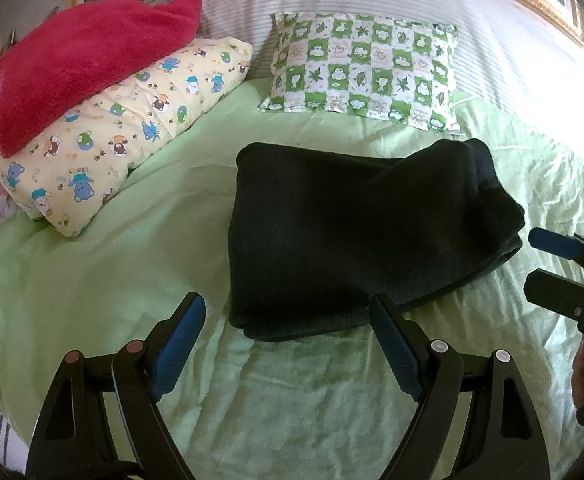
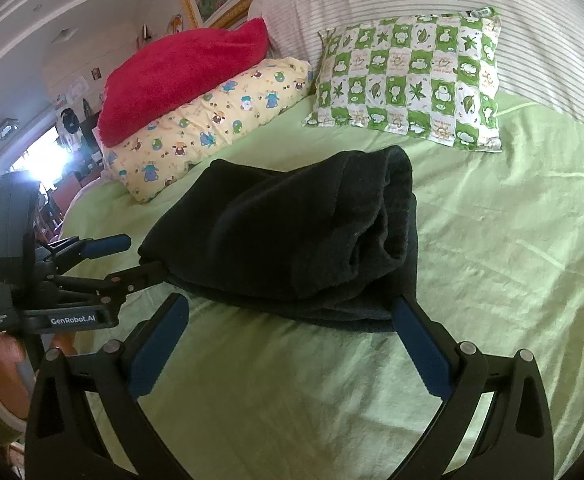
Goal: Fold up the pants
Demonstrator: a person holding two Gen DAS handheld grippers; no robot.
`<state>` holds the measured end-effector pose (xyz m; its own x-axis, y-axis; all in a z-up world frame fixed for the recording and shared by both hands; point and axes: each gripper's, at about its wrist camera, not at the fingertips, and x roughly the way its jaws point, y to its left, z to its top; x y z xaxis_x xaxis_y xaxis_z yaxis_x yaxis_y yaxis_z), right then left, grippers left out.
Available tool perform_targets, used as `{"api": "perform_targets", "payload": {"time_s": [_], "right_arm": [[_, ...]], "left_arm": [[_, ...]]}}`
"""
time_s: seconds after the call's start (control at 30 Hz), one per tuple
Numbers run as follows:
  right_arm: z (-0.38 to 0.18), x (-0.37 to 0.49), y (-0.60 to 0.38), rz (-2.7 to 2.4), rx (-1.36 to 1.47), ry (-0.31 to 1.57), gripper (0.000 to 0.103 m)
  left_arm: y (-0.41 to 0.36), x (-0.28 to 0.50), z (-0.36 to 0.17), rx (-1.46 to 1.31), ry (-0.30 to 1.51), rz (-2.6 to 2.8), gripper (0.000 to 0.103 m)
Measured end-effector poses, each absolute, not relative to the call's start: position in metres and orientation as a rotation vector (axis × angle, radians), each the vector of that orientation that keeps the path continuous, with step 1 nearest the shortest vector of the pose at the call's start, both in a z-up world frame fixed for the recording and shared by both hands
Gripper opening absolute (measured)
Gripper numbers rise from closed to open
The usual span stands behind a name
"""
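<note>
Folded dark fleece pants (image 1: 356, 232) resting on pale green bedsheet (image 1: 292, 392); left gripper (image 1: 288, 344) and right gripper (image 2: 292, 336) spread wide, empty; likely only tidying left.

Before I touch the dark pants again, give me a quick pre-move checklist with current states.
1. Left gripper open and empty: ok.
2. Right gripper open and empty: ok.
3. Pants folded into a compact bundle on the green sheet: ok.
4. Layers lined up evenly: not ok, the right end bulges in a loose roll.
5. Pillows clear of the pants: ok, frog pillow and bear pillow lie apart.
6. Fabric trapped underneath: cannot tell.
</note>
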<state>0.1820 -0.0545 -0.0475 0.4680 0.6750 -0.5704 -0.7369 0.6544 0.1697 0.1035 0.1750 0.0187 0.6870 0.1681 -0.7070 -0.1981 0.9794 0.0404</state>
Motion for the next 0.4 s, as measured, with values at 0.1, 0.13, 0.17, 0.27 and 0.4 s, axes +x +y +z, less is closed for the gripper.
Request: {"api": "perform_targets", "payload": {"time_s": [0.1,0.13,0.17,0.27,0.4], "right_arm": [[-0.0462,0.1816,-0.0559,0.865,-0.108,0.646,0.101],[-0.0457,0.1818,-0.0567,0.865,-0.108,0.645,0.101],[-0.0454,0.1816,-0.0572,0.863,-0.107,0.645,0.101],[-0.0448,0.1813,-0.0586,0.863,-0.102,0.644,0.101],[-0.0469,0.1835,-0.0600,0.854,-0.096,0.656,0.101]], "left_arm": [[0.1752,0.1052,0.0209,-0.049,0.790,0.203,0.085],[0.1751,0.1054,0.0214,-0.049,0.790,0.203,0.085],[0.1749,0.1056,0.0221,-0.048,0.789,0.206,0.085],[0.1743,0.1053,0.0226,-0.049,0.790,0.205,0.085],[0.1742,0.1065,0.0218,-0.062,0.806,0.193,0.085]]}}
